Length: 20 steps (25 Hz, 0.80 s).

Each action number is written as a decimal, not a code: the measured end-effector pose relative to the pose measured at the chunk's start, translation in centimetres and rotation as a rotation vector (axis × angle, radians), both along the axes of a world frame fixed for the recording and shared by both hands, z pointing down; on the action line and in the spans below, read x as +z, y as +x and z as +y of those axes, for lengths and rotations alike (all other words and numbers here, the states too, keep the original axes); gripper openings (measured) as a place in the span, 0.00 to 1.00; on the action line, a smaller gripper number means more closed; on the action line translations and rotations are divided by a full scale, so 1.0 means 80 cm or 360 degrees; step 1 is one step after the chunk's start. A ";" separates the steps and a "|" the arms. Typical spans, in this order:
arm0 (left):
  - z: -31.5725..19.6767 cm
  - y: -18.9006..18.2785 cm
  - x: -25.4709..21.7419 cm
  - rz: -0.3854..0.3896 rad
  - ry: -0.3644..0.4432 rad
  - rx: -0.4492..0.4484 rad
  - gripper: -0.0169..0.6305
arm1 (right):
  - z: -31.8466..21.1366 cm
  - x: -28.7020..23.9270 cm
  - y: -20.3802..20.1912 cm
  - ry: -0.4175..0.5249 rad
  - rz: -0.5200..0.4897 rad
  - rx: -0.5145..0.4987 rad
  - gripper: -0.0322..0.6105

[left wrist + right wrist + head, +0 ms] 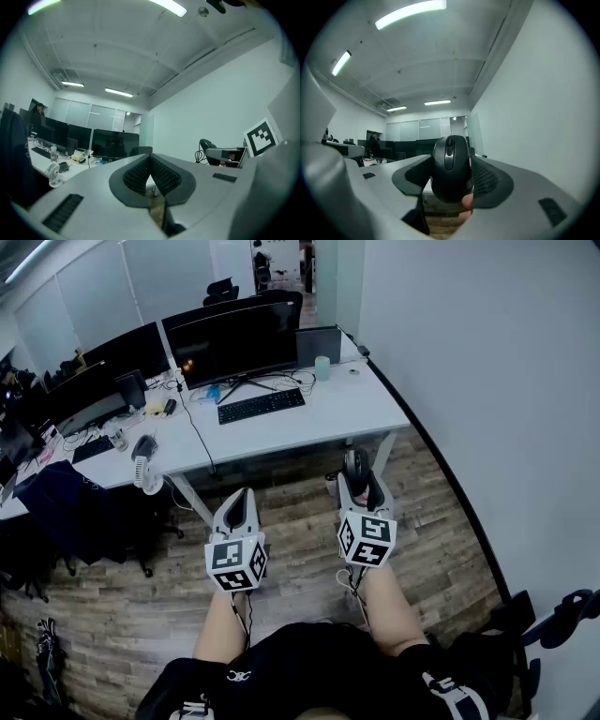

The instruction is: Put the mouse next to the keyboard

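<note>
Your right gripper [361,489] grips the black computer mouse [450,168] between its jaws, ready to carry it to the keyboard [261,405] lying well ahead of the jaws on the white surface [349,411], while your left gripper [240,499], unneeded, has its jaws closed on nothing.

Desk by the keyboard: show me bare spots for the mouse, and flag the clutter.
Bare desk lies right of the keyboard, up to the cup, and along the front edge. Crowded: cables under the monitor, and leftward around the fan.
</note>
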State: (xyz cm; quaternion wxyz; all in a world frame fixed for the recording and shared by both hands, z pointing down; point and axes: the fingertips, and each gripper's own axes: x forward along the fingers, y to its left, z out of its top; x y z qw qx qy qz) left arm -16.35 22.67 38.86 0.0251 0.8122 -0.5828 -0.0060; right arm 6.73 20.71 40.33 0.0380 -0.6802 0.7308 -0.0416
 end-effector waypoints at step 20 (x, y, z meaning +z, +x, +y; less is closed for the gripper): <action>-0.062 0.108 0.002 0.0007 0.0045 0.0029 0.05 | -0.065 -0.003 0.081 0.0041 -0.0051 -0.0121 0.49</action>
